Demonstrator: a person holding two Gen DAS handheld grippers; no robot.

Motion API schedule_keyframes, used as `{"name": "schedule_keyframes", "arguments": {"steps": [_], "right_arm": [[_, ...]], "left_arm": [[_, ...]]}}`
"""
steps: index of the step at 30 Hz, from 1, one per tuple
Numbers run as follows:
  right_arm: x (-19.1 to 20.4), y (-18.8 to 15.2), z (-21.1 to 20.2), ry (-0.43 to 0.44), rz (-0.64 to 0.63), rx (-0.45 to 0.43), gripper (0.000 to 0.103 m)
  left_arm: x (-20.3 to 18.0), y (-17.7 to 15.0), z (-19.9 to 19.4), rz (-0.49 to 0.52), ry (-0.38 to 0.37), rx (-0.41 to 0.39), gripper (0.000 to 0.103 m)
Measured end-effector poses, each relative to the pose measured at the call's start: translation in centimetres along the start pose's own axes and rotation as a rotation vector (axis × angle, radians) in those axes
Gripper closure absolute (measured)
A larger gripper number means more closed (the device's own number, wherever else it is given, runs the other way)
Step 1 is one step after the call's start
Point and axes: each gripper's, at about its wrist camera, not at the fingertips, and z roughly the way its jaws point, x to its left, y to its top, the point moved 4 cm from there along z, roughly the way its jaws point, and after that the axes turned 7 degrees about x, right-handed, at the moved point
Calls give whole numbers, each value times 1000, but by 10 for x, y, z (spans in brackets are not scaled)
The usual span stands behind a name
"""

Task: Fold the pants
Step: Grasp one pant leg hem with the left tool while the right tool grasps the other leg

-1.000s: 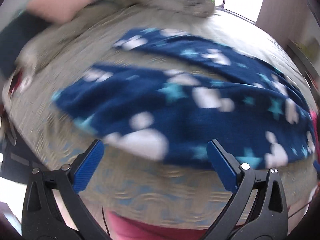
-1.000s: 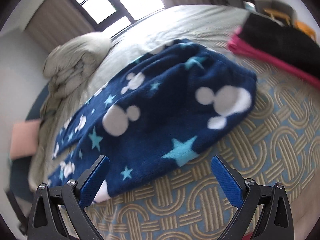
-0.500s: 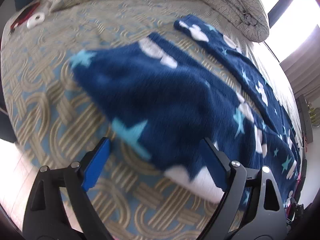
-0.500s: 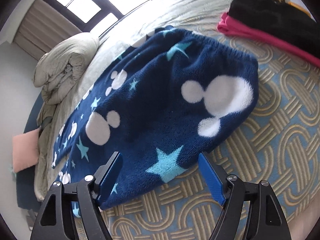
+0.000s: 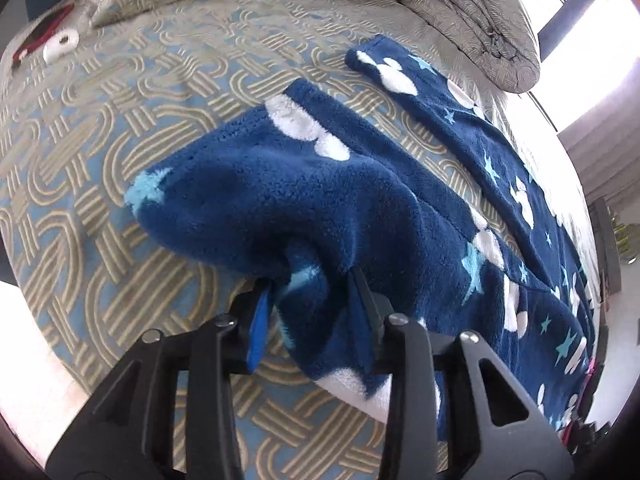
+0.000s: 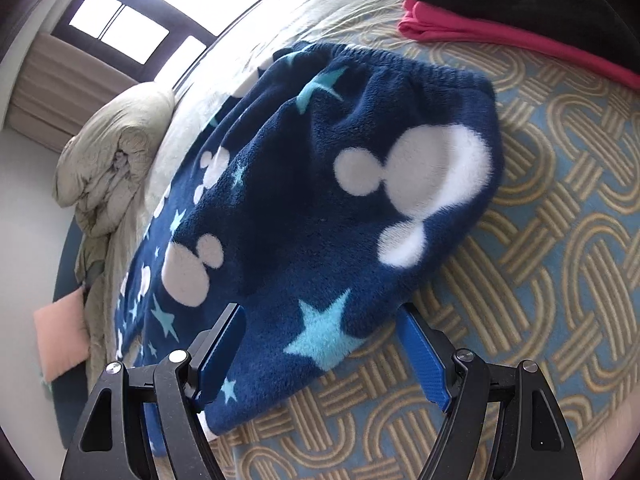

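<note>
Woven tan-and-blue patterned bedspread (image 5: 120, 128) covers the bed, with a rolled grey quilted duvet (image 5: 472, 20) at its far side. Spread across it lie the navy fleece pants with white mouse-head shapes and pale blue stars (image 6: 320, 184), legs stretching far left in the right wrist view. A folded black and pink clothing stack (image 6: 500, 12) sits far right. The left gripper (image 5: 310, 300) has just been closing, jaws clamped on a bunched cuff. The right gripper (image 6: 322, 356) has jaws apart astride the waistband corner.
</note>
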Motion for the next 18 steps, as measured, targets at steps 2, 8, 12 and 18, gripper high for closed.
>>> {"name": "schedule_keyframes", "arguments": {"steps": [2, 8, 12, 18], "right_arm": [[-4, -1, 5, 9, 15, 7, 24], [8, 14, 17, 66, 16, -3, 80], [14, 18, 4, 141, 33, -28, 96], [47, 21, -42, 168, -105, -131, 96]], "left_arm": [[-1, 2, 1, -32, -29, 5, 50], [-13, 8, 3, 6, 8, 6, 90], [-13, 10, -23, -5, -36, -59, 90], [-30, 20, -68, 29, -76, -136, 90]]}}
